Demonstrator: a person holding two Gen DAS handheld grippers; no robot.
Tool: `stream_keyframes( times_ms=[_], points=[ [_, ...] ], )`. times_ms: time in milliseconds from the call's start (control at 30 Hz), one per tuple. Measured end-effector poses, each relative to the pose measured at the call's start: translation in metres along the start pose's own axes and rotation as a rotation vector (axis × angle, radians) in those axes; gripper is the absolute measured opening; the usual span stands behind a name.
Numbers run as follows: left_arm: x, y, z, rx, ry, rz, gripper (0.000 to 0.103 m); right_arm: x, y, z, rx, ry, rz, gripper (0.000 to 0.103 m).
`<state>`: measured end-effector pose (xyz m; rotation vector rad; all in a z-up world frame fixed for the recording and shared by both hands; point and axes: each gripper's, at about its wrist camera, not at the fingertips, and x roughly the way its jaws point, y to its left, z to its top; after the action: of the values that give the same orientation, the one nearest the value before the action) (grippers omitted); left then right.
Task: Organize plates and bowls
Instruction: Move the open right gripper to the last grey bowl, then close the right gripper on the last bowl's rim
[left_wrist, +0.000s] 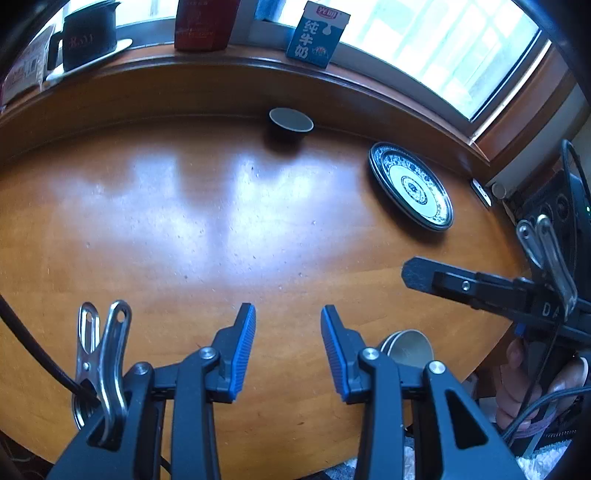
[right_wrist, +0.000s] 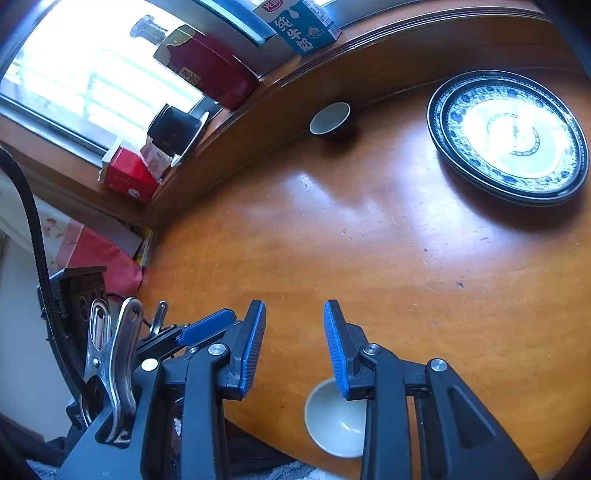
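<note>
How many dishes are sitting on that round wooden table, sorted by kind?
Plates: 1, the blue-patterned plate.
Bowls: 2, the dark bowl near the sill and the pale bowl at the table's near edge.
Total: 3 dishes.

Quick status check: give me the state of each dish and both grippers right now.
Plate: flat on the table, empty, nothing stacked on it.
Far bowl: upright by the sill, empty, apart from the plate.
Near bowl: upright at the table's near edge, empty, under the right gripper.
Left gripper: open, holding nothing.
Right gripper: open, holding nothing.
</note>
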<state>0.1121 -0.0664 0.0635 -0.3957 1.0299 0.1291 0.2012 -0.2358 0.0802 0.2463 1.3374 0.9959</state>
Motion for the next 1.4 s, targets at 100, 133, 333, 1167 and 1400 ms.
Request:
stream_keyframes(
  times_ms=[100, 133, 333, 1167, 1400],
  points=[
    [-0.002, 0.005, 0.009, 0.025, -0.02, 0.004, 0.038, 0.006, 0.003, 0.005, 0.009, -0.01, -0.002, 0.034],
    [-0.002, 0.006, 0.011, 0.032, -0.022, 0.002, 0.038, 0.008, 0.004, 0.007, 0.013, -0.015, -0.004, 0.034],
    [0.008, 0.017, 0.034, 0.058, -0.021, -0.003, 0.038, 0.021, 0.006, 0.025, 0.031, -0.035, -0.016, 0.034],
    [0.131, 0.053, 0.196, -0.066, -0.004, -0.199, 0.027, 0.088, -0.049, 0.175, 0.067, -0.145, -0.188, 0.041],
    [0.155, 0.054, 0.211, -0.084, 0.032, -0.226, 0.026, 0.11, -0.058, 0.183, 0.064, -0.115, -0.222, 0.024]
  ],
)
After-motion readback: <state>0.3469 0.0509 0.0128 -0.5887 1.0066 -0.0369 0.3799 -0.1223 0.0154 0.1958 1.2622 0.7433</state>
